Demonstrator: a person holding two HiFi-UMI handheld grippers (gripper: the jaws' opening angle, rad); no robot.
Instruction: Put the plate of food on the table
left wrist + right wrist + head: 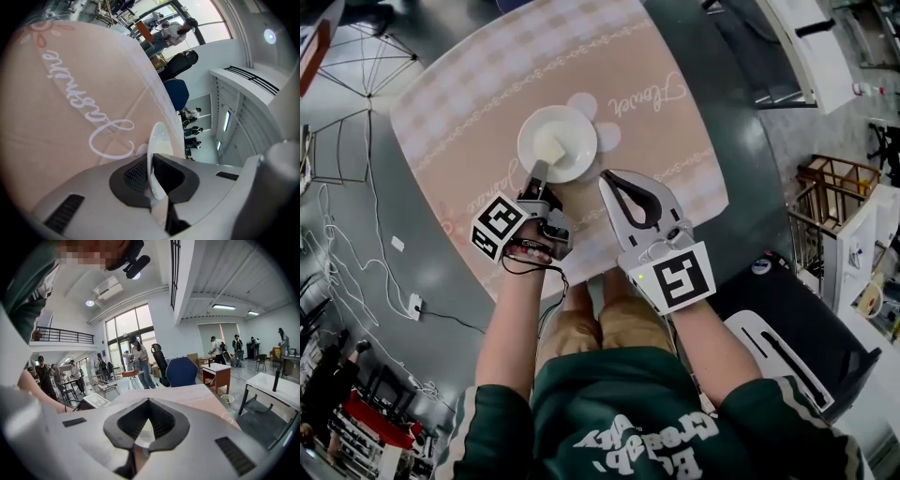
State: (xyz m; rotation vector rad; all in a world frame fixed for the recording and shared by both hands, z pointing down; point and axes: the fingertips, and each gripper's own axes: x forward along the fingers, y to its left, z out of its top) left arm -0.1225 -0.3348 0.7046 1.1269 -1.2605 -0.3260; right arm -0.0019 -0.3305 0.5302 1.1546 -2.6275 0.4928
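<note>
near middle of pink-clothed tabletop (pixel 670 122): round white ceramic plate (pixel 572 131) with pale food cube (pixel 549 147), near rim clamped by left gripper (pixel 536 178). keep plate level, seat flat, then release. right gripper (pixel 609 178) closed, empty, just beside.

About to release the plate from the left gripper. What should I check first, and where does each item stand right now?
1. Left gripper clamped on the plate rim: ok.
2. Plate over the tablecloth, well inside its edges: ok.
3. Plate resting flat on the cloth: cannot tell.
4. Food sitting on the plate: ok.
5. Right gripper shut, holding nothing, beside the plate: ok.
</note>
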